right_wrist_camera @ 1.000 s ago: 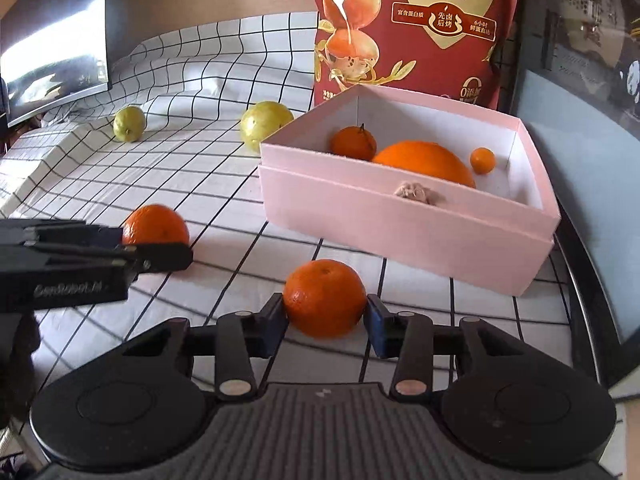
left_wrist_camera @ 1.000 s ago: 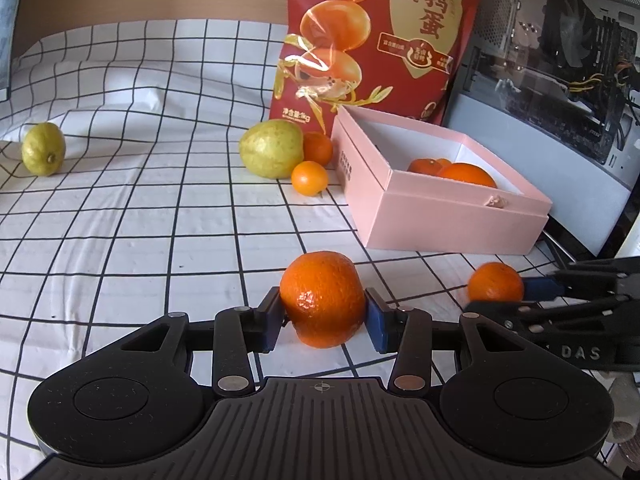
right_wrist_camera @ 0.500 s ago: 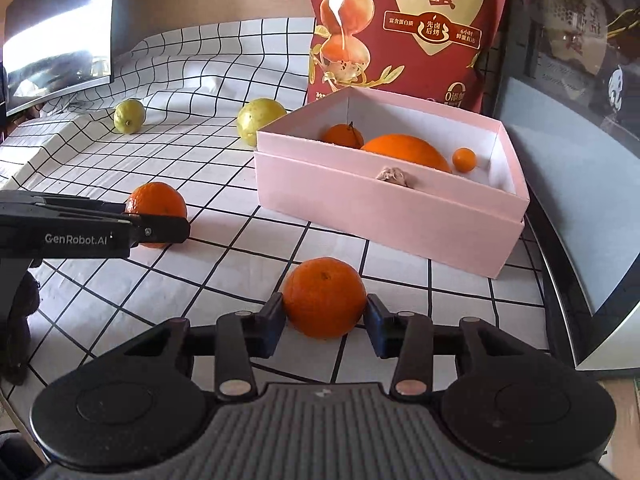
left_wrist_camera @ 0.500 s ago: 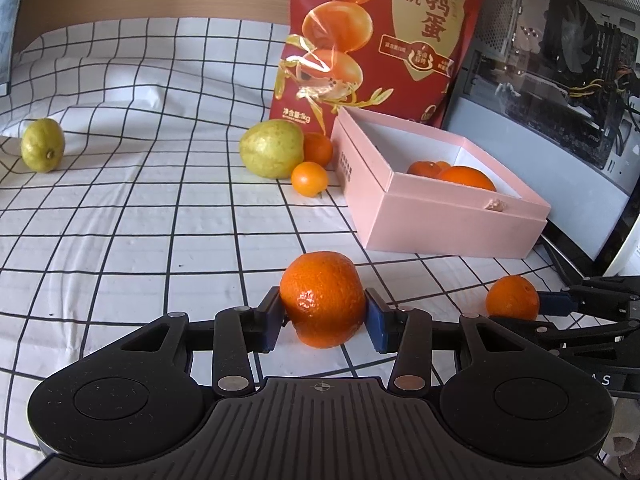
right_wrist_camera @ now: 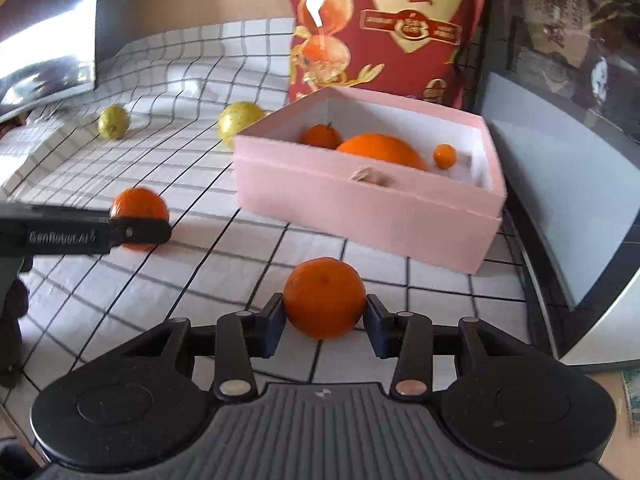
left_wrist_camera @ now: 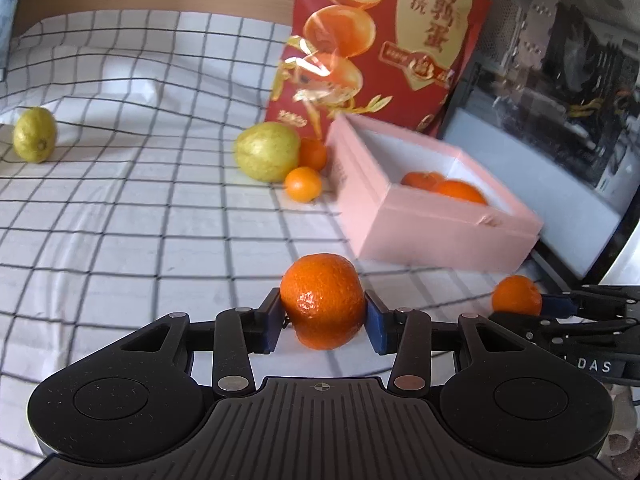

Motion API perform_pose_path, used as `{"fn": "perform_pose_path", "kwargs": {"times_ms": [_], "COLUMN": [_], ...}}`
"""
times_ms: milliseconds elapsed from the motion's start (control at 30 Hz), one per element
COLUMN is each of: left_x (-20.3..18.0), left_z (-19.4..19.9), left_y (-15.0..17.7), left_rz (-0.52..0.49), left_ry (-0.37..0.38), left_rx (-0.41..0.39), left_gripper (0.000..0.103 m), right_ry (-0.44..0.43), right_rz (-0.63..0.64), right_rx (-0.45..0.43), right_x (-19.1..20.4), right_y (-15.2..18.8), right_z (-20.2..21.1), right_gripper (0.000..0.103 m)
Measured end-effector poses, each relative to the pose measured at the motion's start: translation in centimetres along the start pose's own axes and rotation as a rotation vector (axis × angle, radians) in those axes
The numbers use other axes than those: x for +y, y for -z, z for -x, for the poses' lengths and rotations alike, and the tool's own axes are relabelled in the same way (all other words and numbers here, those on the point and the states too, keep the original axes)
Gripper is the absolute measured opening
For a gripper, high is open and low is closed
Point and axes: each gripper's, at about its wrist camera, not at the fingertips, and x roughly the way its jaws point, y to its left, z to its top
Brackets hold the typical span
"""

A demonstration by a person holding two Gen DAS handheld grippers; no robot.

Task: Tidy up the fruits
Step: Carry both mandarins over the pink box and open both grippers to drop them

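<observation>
My left gripper (left_wrist_camera: pixel 323 316) is shut on an orange tangerine (left_wrist_camera: pixel 322 305), held over the checked cloth. My right gripper (right_wrist_camera: pixel 324 316) is shut on a second tangerine (right_wrist_camera: pixel 324 297); it shows in the left wrist view (left_wrist_camera: pixel 516 294) too. The left gripper's tangerine shows in the right wrist view (right_wrist_camera: pixel 139 209). A pink box (right_wrist_camera: pixel 360 204) stands ahead of both, holding a big orange (right_wrist_camera: pixel 380 150), a tangerine (right_wrist_camera: pixel 320 136) and a tiny kumquat (right_wrist_camera: pixel 445 155). A yellow-green pear (left_wrist_camera: pixel 266 151), a small orange fruit (left_wrist_camera: pixel 303 184) and another (left_wrist_camera: pixel 313 153) lie left of the box.
A lemon (left_wrist_camera: pixel 35 134) lies far left on the cloth. A tall red snack bag (left_wrist_camera: pixel 380 48) stands behind the box. A computer case with a glass side (left_wrist_camera: pixel 560 100) stands to the right. A dark monitor (right_wrist_camera: pixel 48 32) is at the far left.
Both grippers have lifted and moved a little with their tangerines still held; the views shifted and blurred slightly. The box and loose fruit have not moved.
</observation>
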Motion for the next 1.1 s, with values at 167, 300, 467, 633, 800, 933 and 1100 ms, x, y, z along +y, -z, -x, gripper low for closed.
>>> {"fn": "perform_pose_path", "kwargs": {"times_ms": [167,300,467,633,800,933,1100], "left_x": [-2.2,-5.0,-6.3,-6.8,-5.9,-6.5,-6.0], "left_z": [0.3,0.5,-3.2,-7.4,-10.6,-11.9,-10.8], "left_y": [-4.6,-9.7,-14.8,-15.7,-13.7,-12.6,-13.4], "left_rz": [-0.029,-0.09,-0.054,-0.089,-0.04,-0.1,-0.06], "left_ry": [0.101,0.122,0.203,0.15,0.183,0.13,0.141], "left_rx": [-0.072,-0.157,-0.065,0.006,0.119,0.175,0.088], "left_gripper": [0.047,0.047,0.047,0.047,0.048,0.048,0.049], "right_ry": [0.007,0.053,0.136,0.278,0.278,0.272,0.272], "right_rz": [-0.035,-0.026,-0.015,0.017,-0.031,-0.062,-0.063], "right_rx": [-0.05,-0.123,-0.201,-0.209,-0.14,-0.093,-0.079], "right_x": [-1.0,-1.4,-2.0,-2.1,-2.9,-3.6,-3.9], "right_y": [-3.0,-8.7,-16.6,-21.4,-21.7,-21.2,-20.3], "right_z": [1.9,4.6,6.4,4.1,0.8,-0.8,-0.8], "right_gripper": [0.042,0.042,0.042,0.042,0.042,0.042,0.042]}}
